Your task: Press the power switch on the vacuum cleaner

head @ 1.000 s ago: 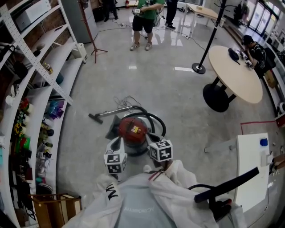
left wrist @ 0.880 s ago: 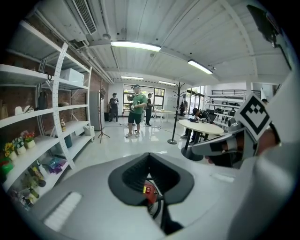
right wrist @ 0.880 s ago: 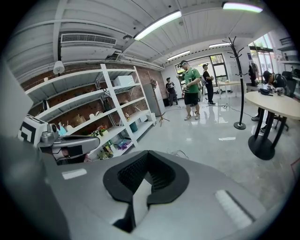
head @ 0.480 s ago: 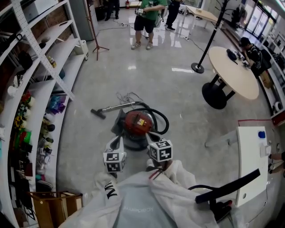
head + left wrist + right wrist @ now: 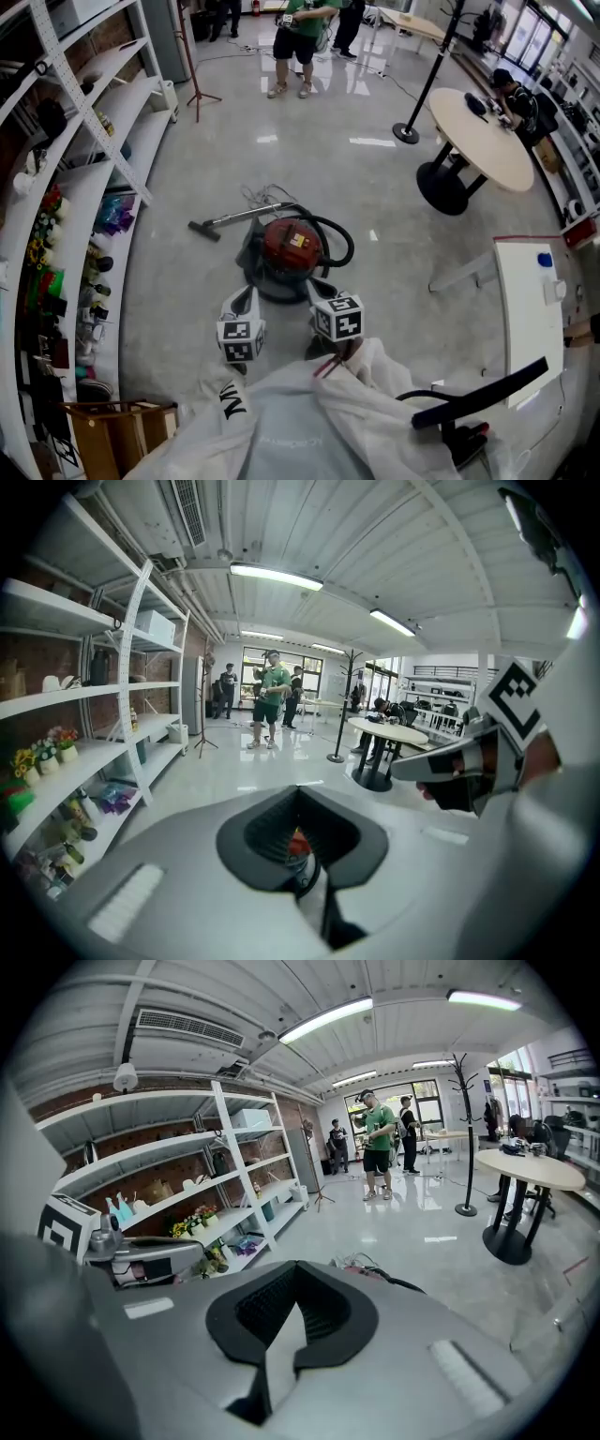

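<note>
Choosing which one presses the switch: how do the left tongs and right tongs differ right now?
The left tongs line up with the red vacuum cleaner: it shows through the hollow between their jaws, while the right tongs show none of it there. In the head view the right tongs sit nearer the vacuum cleaner than the left tongs. Both look shut and hold nothing.

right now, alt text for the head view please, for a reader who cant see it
A red vacuum cleaner sits on a glossy grey floor, its black hose looped beside it, just ahead of the left gripper and right gripper. Shelves line the left; a round table stands at upper right.
</note>
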Demonstrator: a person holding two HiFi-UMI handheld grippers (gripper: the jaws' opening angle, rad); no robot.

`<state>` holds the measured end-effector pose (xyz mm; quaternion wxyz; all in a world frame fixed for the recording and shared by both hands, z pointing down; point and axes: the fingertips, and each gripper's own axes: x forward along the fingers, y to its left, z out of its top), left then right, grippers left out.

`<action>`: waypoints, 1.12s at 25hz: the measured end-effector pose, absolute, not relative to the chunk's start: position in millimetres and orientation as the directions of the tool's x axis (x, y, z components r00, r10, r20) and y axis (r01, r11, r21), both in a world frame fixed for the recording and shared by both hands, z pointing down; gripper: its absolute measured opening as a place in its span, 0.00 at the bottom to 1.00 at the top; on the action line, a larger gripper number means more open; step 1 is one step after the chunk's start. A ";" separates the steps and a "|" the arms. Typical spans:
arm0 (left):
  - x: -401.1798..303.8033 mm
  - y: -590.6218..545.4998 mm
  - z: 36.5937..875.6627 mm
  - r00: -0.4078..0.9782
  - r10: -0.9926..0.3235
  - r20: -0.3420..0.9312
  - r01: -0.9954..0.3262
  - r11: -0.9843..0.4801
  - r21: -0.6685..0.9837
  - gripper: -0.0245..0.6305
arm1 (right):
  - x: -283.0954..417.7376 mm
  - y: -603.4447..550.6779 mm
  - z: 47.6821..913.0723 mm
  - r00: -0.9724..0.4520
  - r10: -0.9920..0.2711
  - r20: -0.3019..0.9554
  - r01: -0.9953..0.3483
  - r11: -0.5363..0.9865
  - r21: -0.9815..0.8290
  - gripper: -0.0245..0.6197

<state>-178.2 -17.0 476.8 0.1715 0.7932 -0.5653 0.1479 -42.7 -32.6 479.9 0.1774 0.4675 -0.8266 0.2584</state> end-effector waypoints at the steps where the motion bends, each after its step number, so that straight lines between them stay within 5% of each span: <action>1: -180.8 -11.2 477.6 0.319 -0.845 0.429 -0.947 -0.303 0.107 0.04 | -44.5 -26.7 480.5 -0.497 -0.683 0.535 -0.866 0.427 -0.261 0.04; 28: -157.7 83.2 486.9 0.393 -0.812 0.432 -0.918 -0.376 0.130 0.04 | -30.3 81.8 474.1 -0.433 -0.715 0.549 -0.900 0.383 -0.210 0.04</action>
